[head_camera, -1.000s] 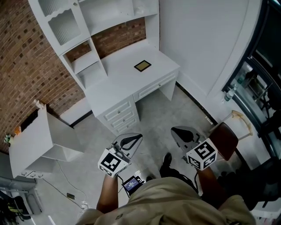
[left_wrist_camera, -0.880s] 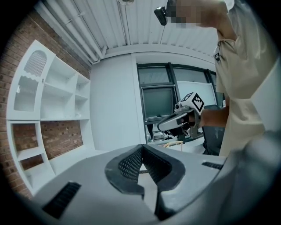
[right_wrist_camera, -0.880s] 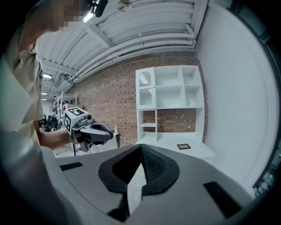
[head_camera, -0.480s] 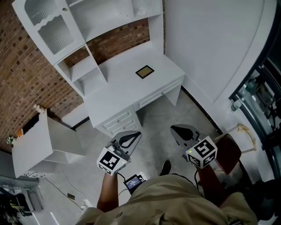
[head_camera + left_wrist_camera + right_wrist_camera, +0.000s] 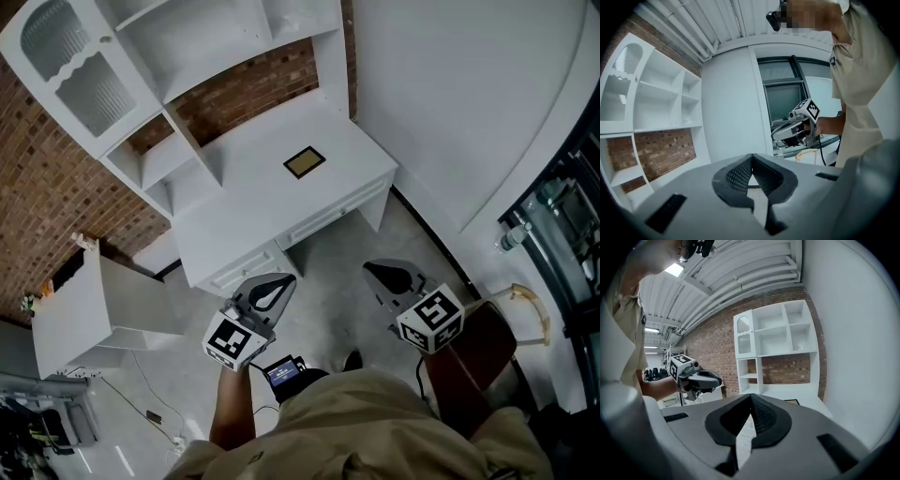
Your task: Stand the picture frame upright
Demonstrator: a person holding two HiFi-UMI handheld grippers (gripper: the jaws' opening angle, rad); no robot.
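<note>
The approach is judged to be the step in hand. One picture frame [image 5: 305, 162] is seen lying flat on the one white bench [image 5: 244, 202]. Two claws are held well short of it: the left claw [image 5: 277, 286] and right claw [image 5: 384, 276], both clenched on nothing. Next, the frame must be reached and a claw opened.

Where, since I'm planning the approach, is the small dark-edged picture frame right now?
In the head view, upper middle: the small dark-edged picture frame lies flat on the white desk, toward its right end, in front of the brick back panel.
</note>
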